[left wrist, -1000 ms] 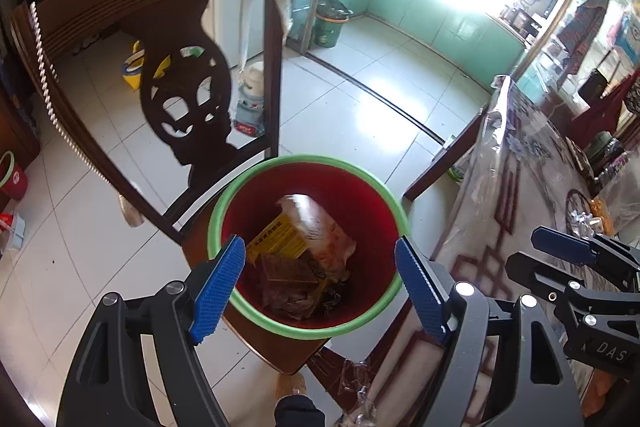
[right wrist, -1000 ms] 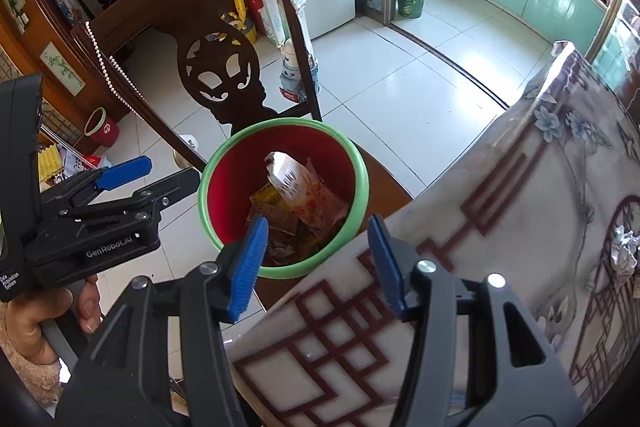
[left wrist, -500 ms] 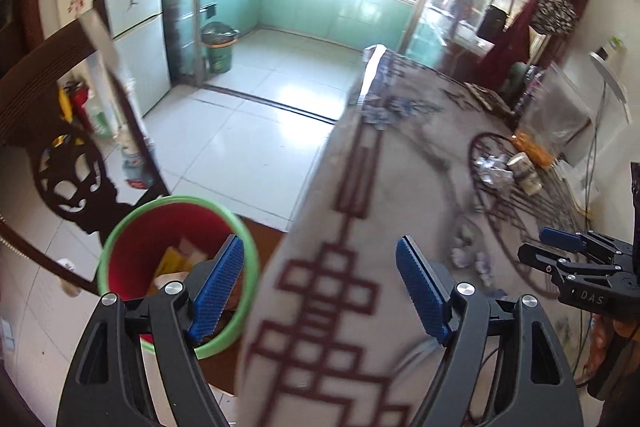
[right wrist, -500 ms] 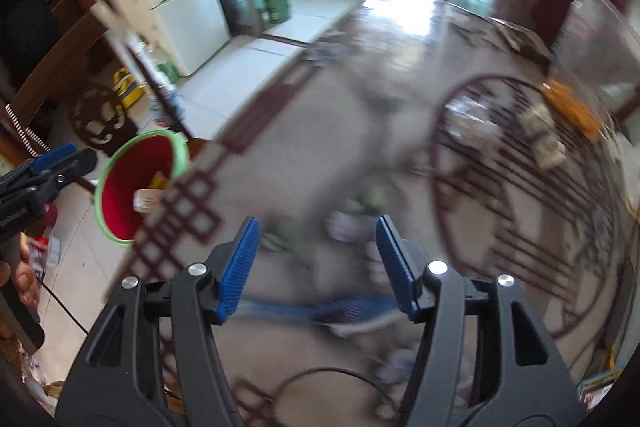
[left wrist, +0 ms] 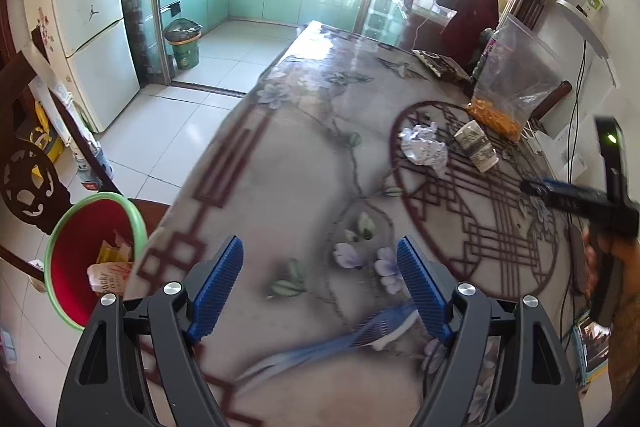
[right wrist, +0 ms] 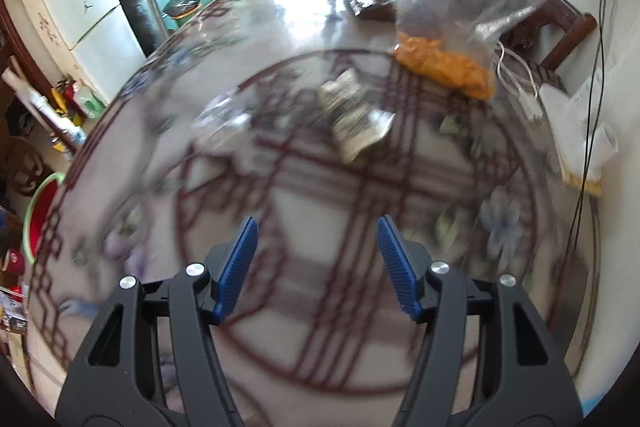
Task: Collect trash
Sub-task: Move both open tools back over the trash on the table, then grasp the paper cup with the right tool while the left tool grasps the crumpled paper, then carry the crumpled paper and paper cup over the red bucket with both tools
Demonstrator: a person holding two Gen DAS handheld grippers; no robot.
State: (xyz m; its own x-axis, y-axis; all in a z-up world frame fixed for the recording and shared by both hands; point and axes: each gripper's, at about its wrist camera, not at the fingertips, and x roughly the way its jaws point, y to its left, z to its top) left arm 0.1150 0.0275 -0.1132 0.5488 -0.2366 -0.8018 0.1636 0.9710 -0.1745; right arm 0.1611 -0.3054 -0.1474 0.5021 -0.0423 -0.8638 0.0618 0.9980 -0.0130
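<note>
A red bin with a green rim point(left wrist: 90, 227) stands on a chair at the table's left edge, with wrappers inside; it also shows in the right wrist view point(right wrist: 40, 211). On the table a crumpled foil ball point(left wrist: 424, 147) and a crushed paper cup point(left wrist: 478, 146) lie inside the round pattern. The cup point(right wrist: 354, 107) shows blurred in the right wrist view, ahead of my right gripper point(right wrist: 316, 267), which is open and empty. My left gripper point(left wrist: 320, 283) is open and empty over the near table. The right gripper also shows at the right of the left wrist view point(left wrist: 576, 199).
A clear bag of orange snacks point(left wrist: 512, 87) stands behind the trash. A blue fly swatter point(left wrist: 340, 343) lies near the front edge. White cables and a charger point(right wrist: 528, 95) lie at the right. A fridge point(left wrist: 84, 19) and a kitchen bin point(left wrist: 184, 43) stand beyond the table.
Both grippers have swung right, from above the red bin to over the table. The right gripper has moved closer to the paper cup and foil. Both stay open and empty.
</note>
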